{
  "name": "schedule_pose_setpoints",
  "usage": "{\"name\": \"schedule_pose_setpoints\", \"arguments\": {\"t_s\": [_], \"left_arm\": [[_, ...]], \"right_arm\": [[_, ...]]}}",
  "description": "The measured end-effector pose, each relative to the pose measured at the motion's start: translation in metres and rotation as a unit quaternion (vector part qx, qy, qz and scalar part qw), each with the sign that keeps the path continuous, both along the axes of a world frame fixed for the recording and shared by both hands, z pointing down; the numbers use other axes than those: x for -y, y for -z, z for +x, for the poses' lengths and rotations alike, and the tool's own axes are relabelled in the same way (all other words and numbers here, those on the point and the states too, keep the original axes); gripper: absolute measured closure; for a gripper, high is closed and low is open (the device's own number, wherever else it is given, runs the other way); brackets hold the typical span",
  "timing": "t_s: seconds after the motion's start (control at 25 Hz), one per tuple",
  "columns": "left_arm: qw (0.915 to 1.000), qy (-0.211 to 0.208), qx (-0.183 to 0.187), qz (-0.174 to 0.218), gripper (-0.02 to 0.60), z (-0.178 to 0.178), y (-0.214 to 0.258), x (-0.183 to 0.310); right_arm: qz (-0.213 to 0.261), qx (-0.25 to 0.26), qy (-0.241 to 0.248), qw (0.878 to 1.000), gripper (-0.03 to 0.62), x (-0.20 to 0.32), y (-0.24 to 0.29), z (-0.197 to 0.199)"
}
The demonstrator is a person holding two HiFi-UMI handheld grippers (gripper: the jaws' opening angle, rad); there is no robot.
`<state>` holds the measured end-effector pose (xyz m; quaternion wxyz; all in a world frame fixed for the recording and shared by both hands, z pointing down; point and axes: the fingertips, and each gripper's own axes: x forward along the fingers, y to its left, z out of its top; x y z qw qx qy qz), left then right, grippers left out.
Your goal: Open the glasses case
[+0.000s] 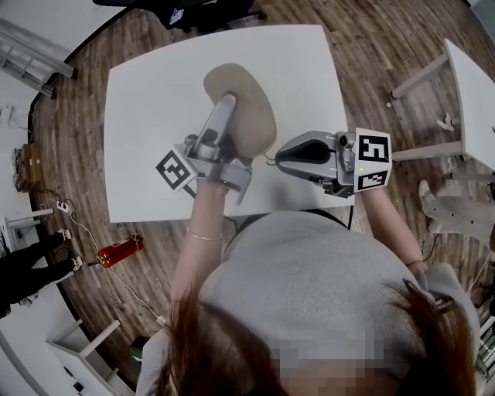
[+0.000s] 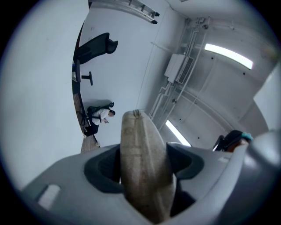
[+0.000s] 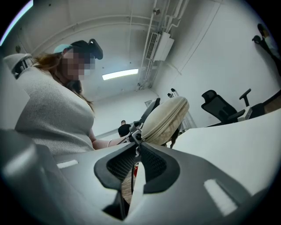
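A beige zipped glasses case point(image 1: 246, 108) is held up over the white table point(image 1: 155, 93), standing on its edge. My left gripper point(image 1: 224, 104) is shut on the case, one jaw on each broad side; in the left gripper view the case point(image 2: 142, 162) fills the gap between the jaws. My right gripper point(image 1: 280, 157) reaches the case's near end from the right. In the right gripper view its jaws are closed at the tips on the small metal zipper pull point(image 3: 136, 137), at the end of the case point(image 3: 164, 119).
A second white table point(image 1: 476, 93) stands at the right. A red object point(image 1: 120, 249) lies on the wooden floor at the left, with cables near it. A black office chair point(image 1: 201, 11) stands beyond the table's far edge.
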<state>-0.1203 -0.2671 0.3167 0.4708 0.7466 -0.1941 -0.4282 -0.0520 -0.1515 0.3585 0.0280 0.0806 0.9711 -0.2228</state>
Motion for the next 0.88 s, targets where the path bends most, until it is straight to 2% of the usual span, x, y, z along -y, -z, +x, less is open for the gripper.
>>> {"name": "schedule_pose_setpoints", "arguments": {"t_s": [0.04,0.08,0.16,0.24,0.32,0.4,0.56,0.68,0.76,0.88], "left_arm": [[0.9999,0.010,0.001,-0.001,0.281,-0.004,-0.002,0.000],[0.9998,0.020,0.001,-0.003,0.281,-0.008,-0.005,0.000],[0.9993,0.036,-0.001,-0.010,0.281,-0.017,-0.013,-0.002],[0.9988,0.047,-0.004,-0.014,0.281,-0.022,-0.019,-0.003],[0.9984,0.054,0.002,-0.015,0.281,-0.022,-0.025,-0.003],[0.9980,0.060,0.013,-0.015,0.281,-0.017,-0.031,-0.001],[0.9969,0.072,0.027,-0.016,0.281,-0.005,-0.036,0.000],[0.9962,0.075,0.042,-0.013,0.282,0.007,-0.039,-0.002],[0.9956,0.079,0.046,-0.023,0.281,0.011,-0.047,-0.003],[0.9946,0.082,0.049,-0.041,0.282,0.010,-0.061,-0.002]], "right_arm": [[-0.001,-0.011,-0.014,1.000,0.535,0.004,0.000,0.004],[-0.009,-0.020,-0.033,0.999,0.472,0.009,0.000,0.009],[-0.034,-0.037,-0.093,0.994,0.447,0.028,0.002,0.022],[-0.043,-0.061,-0.173,0.982,0.422,0.051,0.010,0.030],[-0.022,-0.097,-0.220,0.970,0.364,0.066,0.022,0.026],[0.007,-0.141,-0.225,0.964,0.275,0.072,0.029,0.010],[0.054,-0.244,-0.201,0.947,0.183,0.070,0.012,-0.028],[0.071,-0.311,-0.187,0.929,0.164,0.068,-0.018,-0.043],[0.054,-0.326,-0.184,0.925,0.151,0.069,-0.030,-0.044],[0.031,-0.345,-0.167,0.923,0.165,0.068,-0.042,-0.043]]}}
